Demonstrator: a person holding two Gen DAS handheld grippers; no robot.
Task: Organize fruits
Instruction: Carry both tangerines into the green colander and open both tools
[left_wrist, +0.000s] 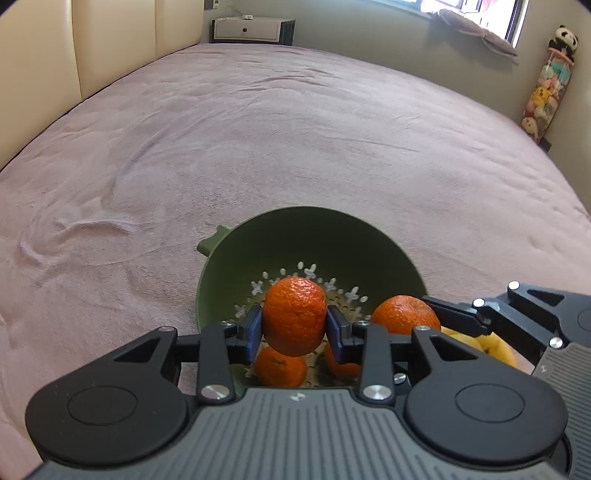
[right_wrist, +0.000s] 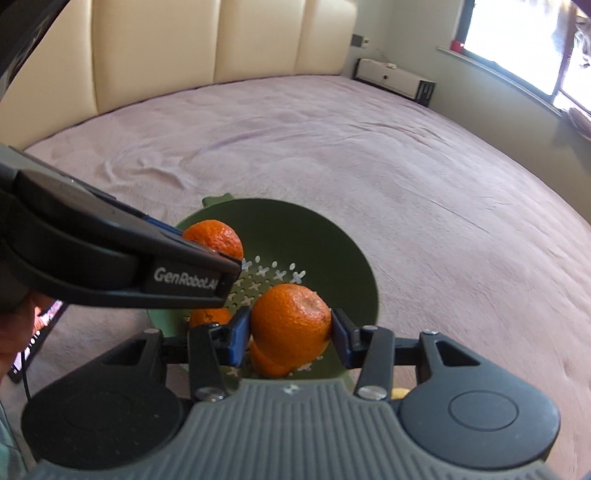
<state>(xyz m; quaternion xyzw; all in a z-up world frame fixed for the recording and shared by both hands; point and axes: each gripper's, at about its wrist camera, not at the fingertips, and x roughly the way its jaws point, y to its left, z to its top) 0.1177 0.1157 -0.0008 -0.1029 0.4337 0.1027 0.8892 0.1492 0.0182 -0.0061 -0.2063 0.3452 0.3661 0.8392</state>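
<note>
A green colander bowl (left_wrist: 314, 232) (right_wrist: 306, 229) stands on the bed. My left gripper (left_wrist: 294, 325) is shut on an orange (left_wrist: 293, 317) over the bowl's near side. My right gripper (right_wrist: 290, 332) is shut on a second orange (right_wrist: 291, 321), also above the bowl. In the left wrist view that second orange (left_wrist: 400, 312) shows at the right, beside a black finger (left_wrist: 454, 314) of the right gripper. In the right wrist view the left gripper's finger (right_wrist: 184, 266) crosses from the left with its orange (right_wrist: 216, 236). Two more oranges (left_wrist: 280, 367) (right_wrist: 210, 317) lie inside the bowl, partly hidden.
A pinkish bed cover (left_wrist: 258, 147) spreads all around the bowl. A cream headboard (right_wrist: 221, 44) rises at the back. A yellow fruit (left_wrist: 487, 345) lies right of the bowl. A lit screen (right_wrist: 40, 325) and a person's hand (right_wrist: 14, 332) are at the lower left.
</note>
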